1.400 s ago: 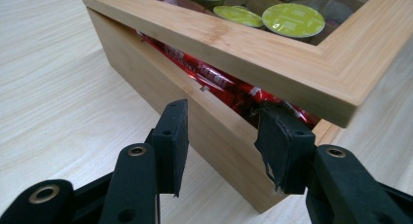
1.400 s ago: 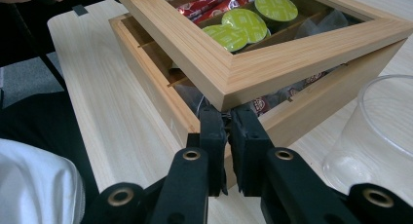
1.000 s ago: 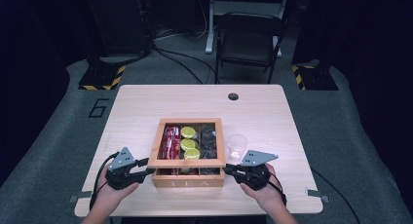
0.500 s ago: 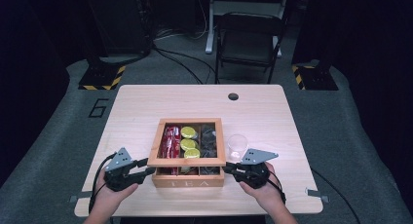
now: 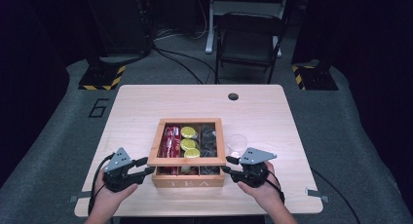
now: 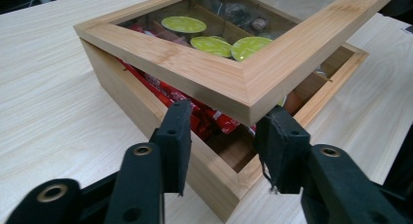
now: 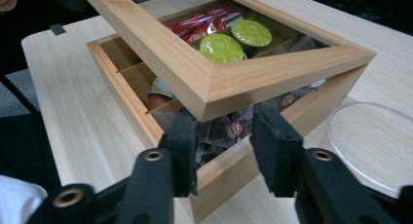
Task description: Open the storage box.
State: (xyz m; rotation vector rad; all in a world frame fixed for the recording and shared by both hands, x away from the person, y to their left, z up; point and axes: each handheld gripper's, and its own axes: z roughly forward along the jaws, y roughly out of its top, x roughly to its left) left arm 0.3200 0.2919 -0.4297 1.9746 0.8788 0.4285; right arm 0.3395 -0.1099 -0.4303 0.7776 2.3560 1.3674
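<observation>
Both grippers — left gripper [image 5: 144,166] and right gripper [image 5: 228,165] — have just been opening, jaws loosely astride the raised lid [image 6: 253,83] corners of the tea box [image 5: 187,177] at the table's [image 5: 272,112] 6 o'clock edge. With neither pinching firmly, the lid could slip and drop shut — jolting the glass [image 5: 237,143] at 3 o'clock.

- Surface [image 5: 146,107]: light wood, round hole near far edge.
- Wooden tea box [image 5: 187,177]: near centre, resting on surface.
- Clear cup [image 5: 237,144]: just right of box.

Smooth pale wooden tea box [image 5: 188,179]
</observation>
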